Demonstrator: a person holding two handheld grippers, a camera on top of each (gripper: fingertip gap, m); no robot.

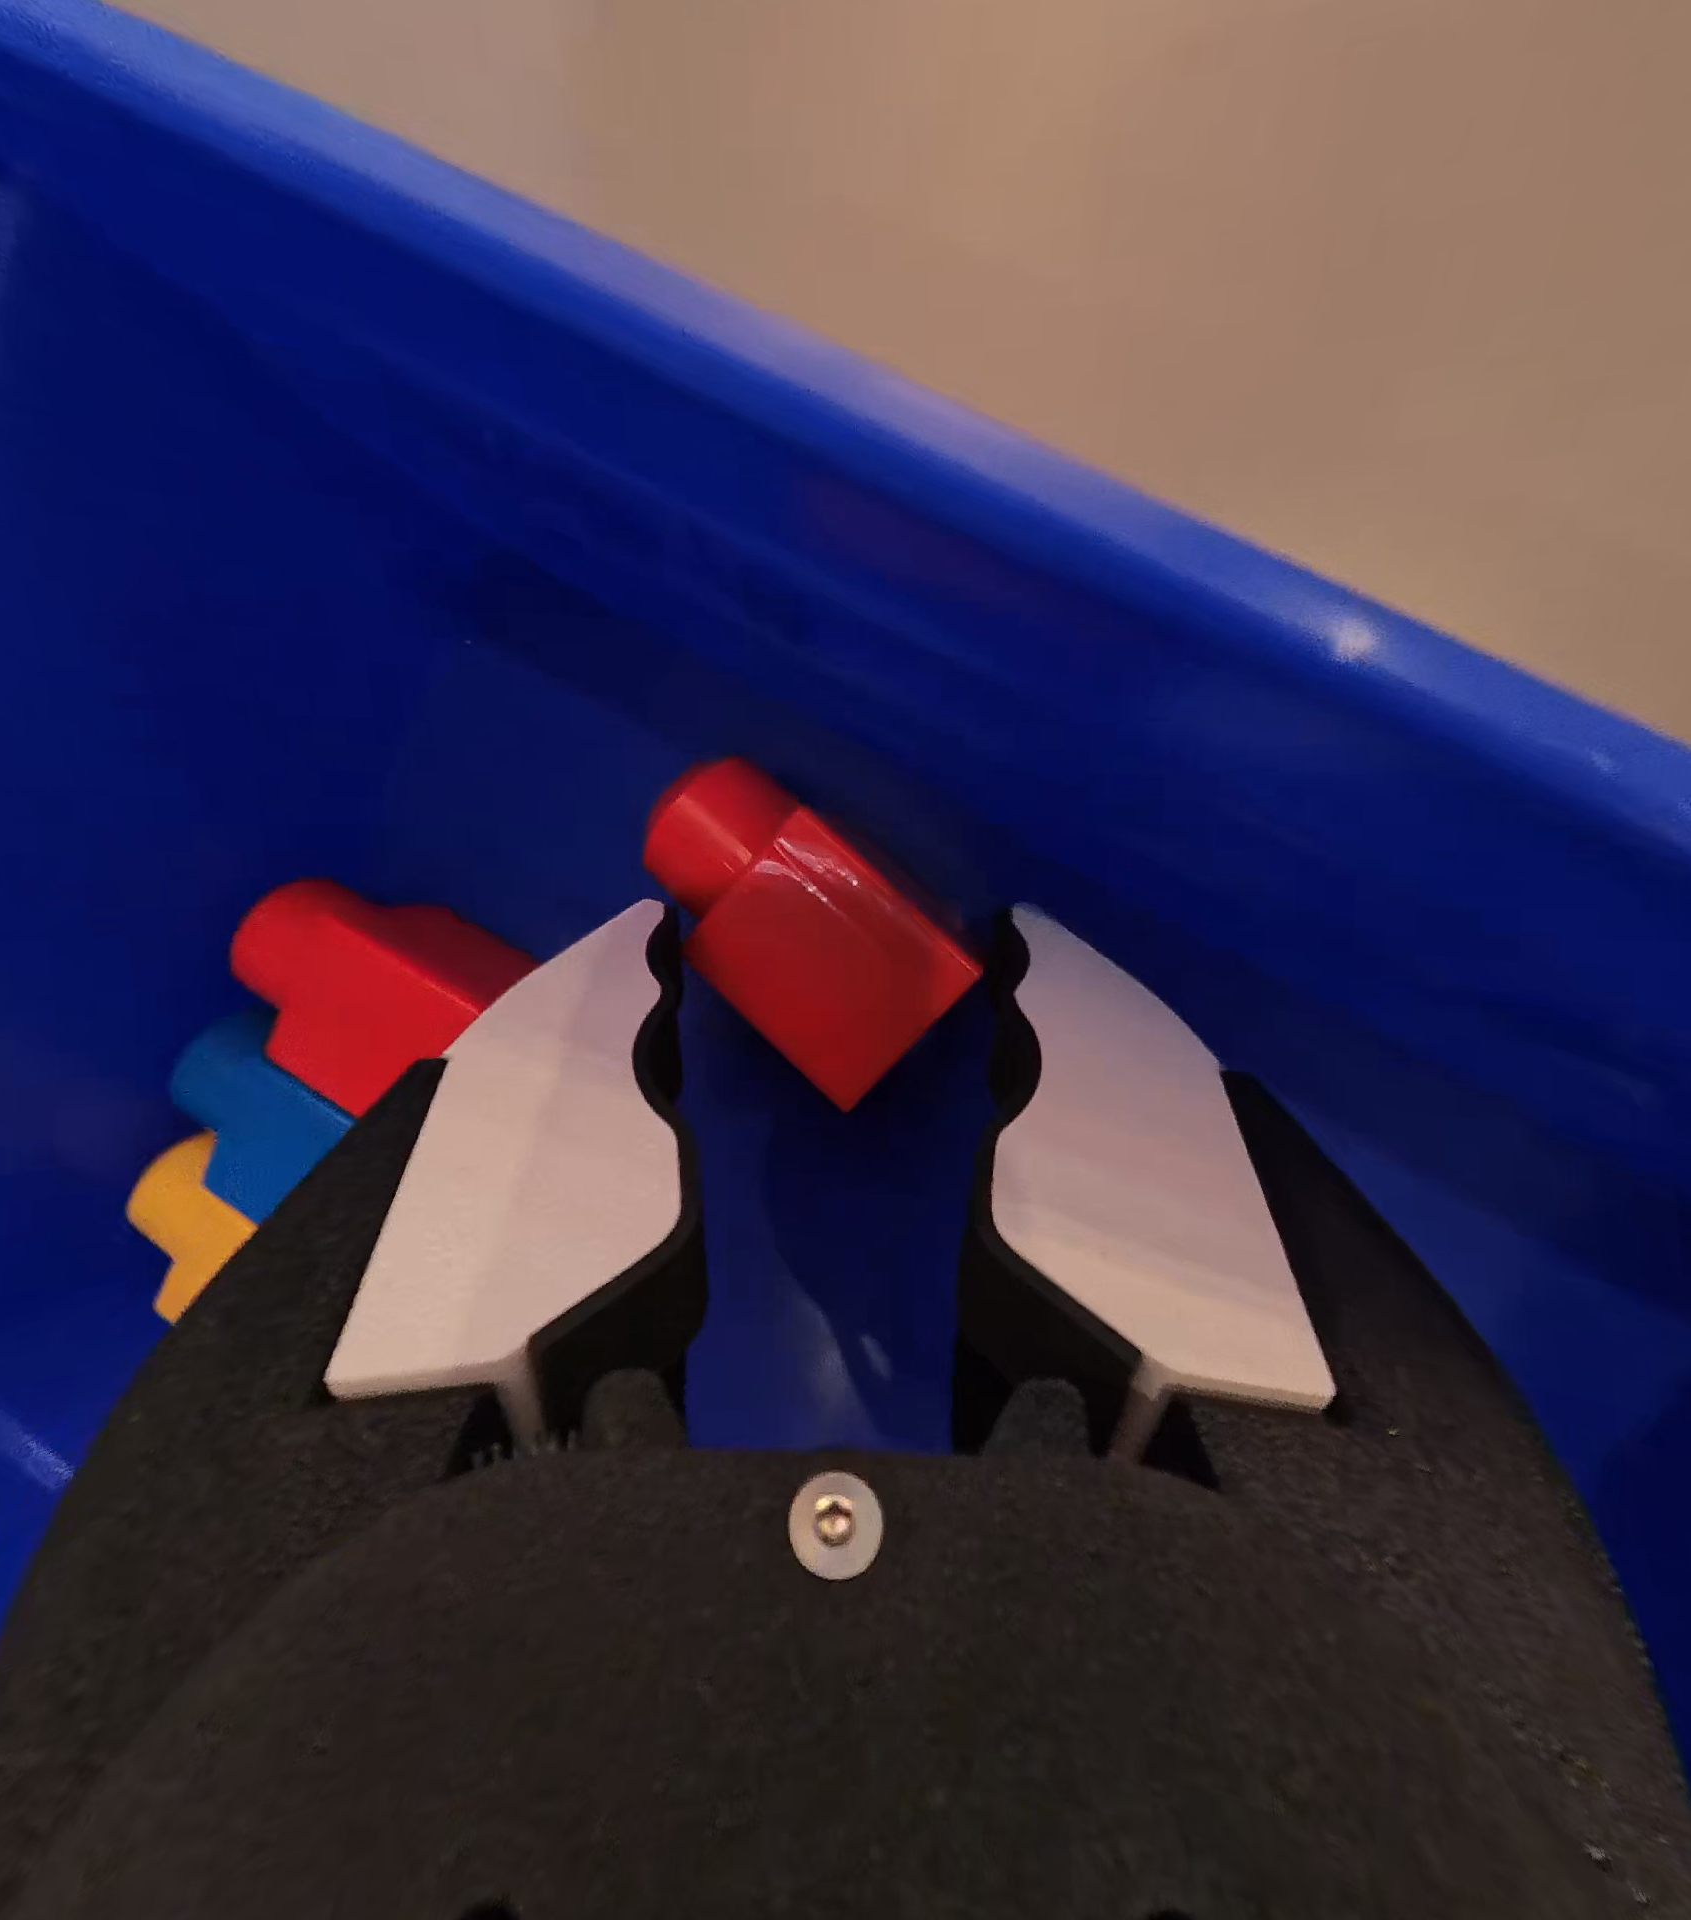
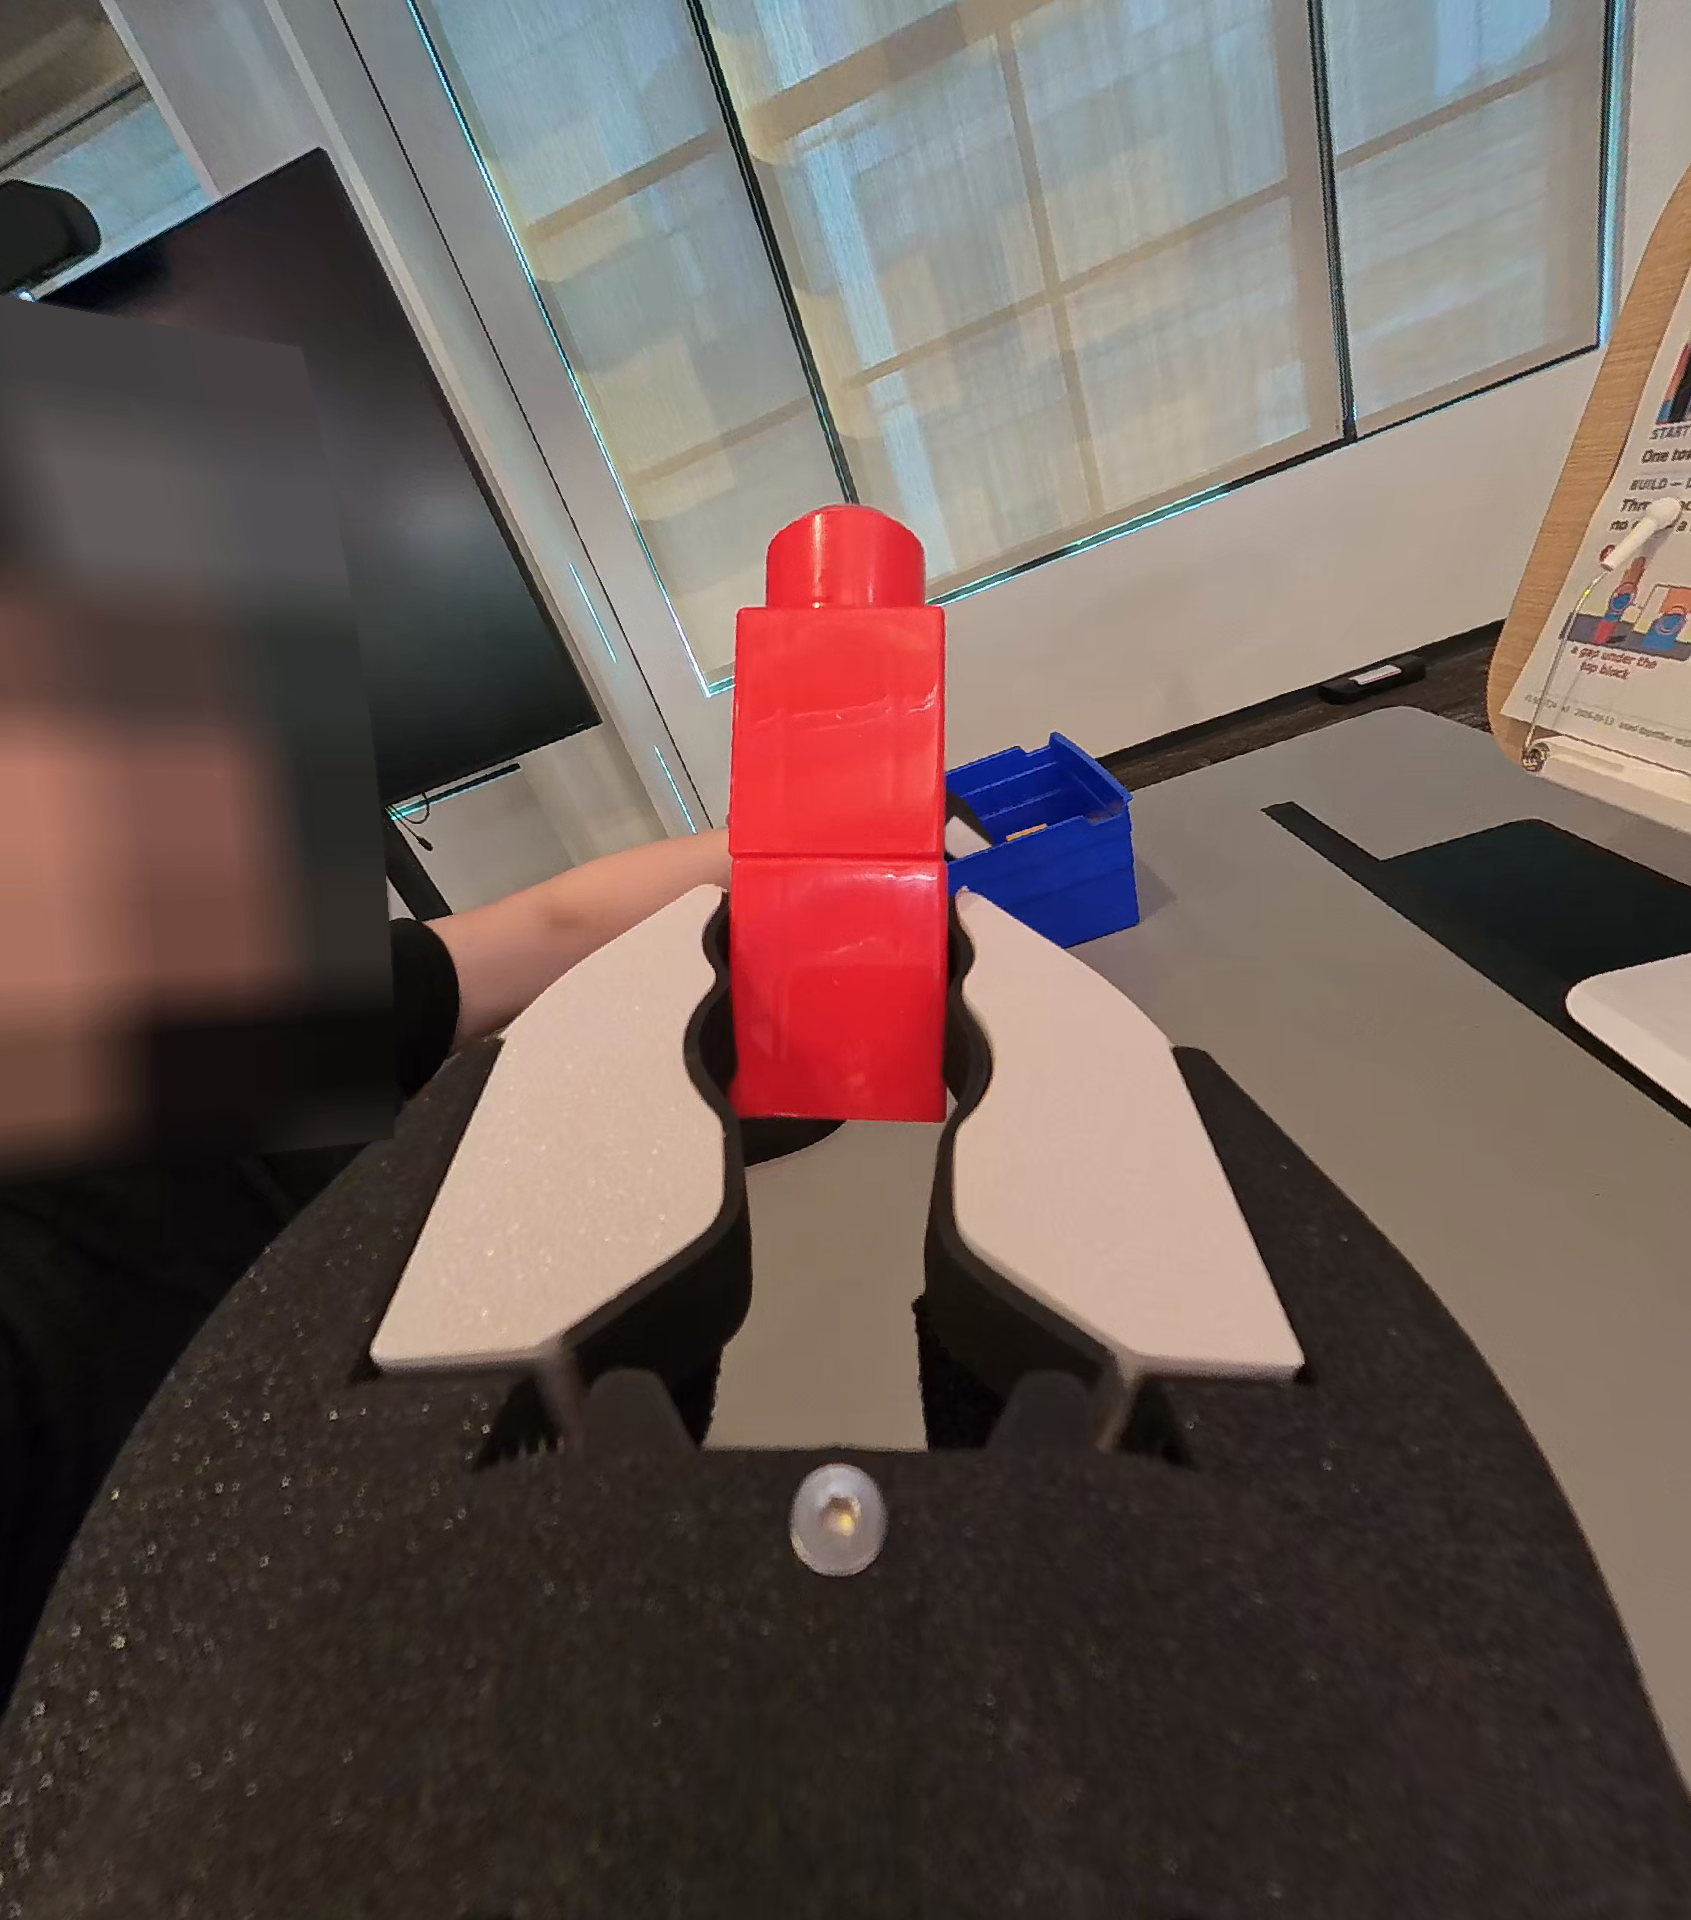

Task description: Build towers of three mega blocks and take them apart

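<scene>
Left gripper (image 1: 836, 935): jaws standing wide, holding nothing, reaching into the blue bin (image 1: 924, 582). Loose red block (image 1: 820, 945): lying on its side on the bin floor against the far wall, sitting just ahead of and between the fingertips, neither pad touching it; long axis running diagonally, stud pointing far-left, square base near-right. Judgement: the jaws are meeting the block skew, so the wrist needs turning to square up before closing. To the left, partly hidden behind the left finger: a red, a blue and a yellow block joined as a tower (image 1: 301, 1070), lying on its side. Right gripper (image 2: 839, 997): clamping the lower block of an upright two-block red stack (image 2: 839, 831), stud up, above the grey table (image 2: 1392, 1195), waiting well apart from the bin.
</scene>
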